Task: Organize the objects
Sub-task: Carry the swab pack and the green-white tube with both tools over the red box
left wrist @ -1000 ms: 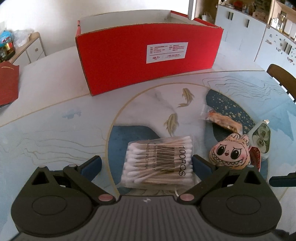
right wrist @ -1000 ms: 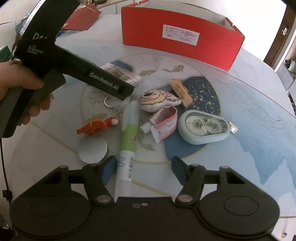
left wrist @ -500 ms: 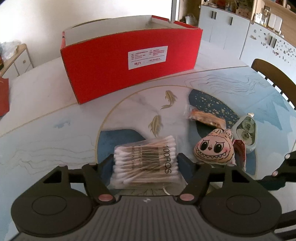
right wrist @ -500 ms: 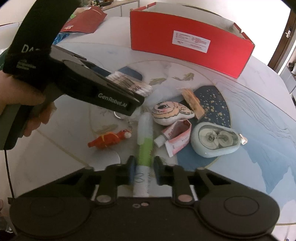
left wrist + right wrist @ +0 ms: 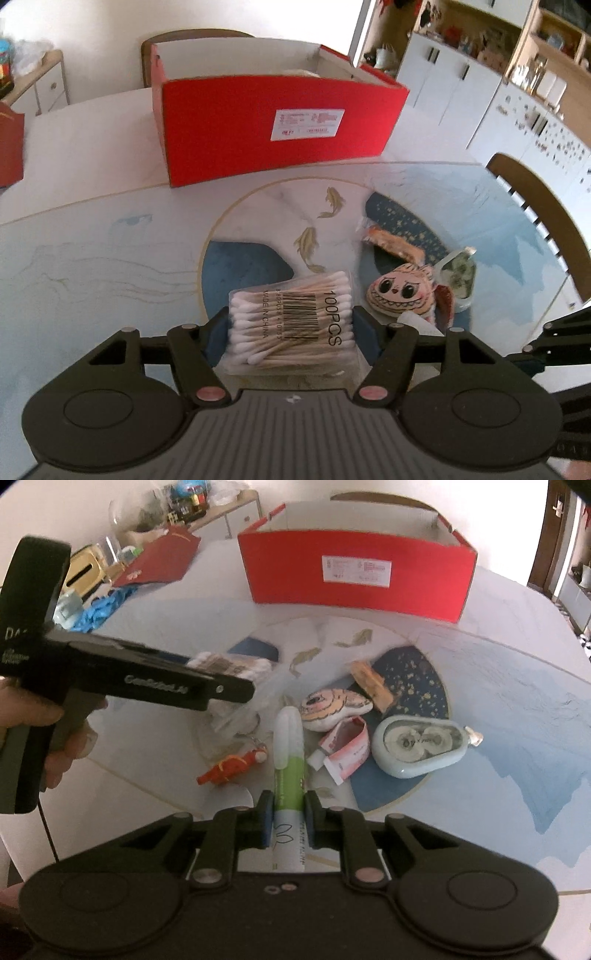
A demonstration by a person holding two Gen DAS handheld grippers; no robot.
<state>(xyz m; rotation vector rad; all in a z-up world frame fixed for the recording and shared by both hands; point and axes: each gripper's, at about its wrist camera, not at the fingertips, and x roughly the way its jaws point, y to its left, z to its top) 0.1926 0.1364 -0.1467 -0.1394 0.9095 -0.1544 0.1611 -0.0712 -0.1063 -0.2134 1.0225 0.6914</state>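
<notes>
My left gripper (image 5: 290,326) is shut on a clear pack of cotton swabs (image 5: 291,321) and holds it above the table; the pack also shows in the right wrist view (image 5: 229,668). My right gripper (image 5: 289,814) is shut on a green and white tube (image 5: 289,771), lifted off the table. An open red cardboard box (image 5: 273,122) stands at the far side, also in the right wrist view (image 5: 358,576). On the table lie a plush monster face (image 5: 332,709), a correction tape dispenser (image 5: 419,746), a small pink tube (image 5: 343,753), a wrapped snack (image 5: 371,685) and an orange figure keychain (image 5: 231,770).
A wooden chair (image 5: 546,221) stands at the table's right edge. A red folder (image 5: 159,559), blue gloves (image 5: 99,609) and clutter lie at the far left. White cabinets (image 5: 480,96) line the wall behind.
Both grippers closed on their objects: the left on the swab pack, the right on the green tube. Both have since lifted and moved toward the red box.
</notes>
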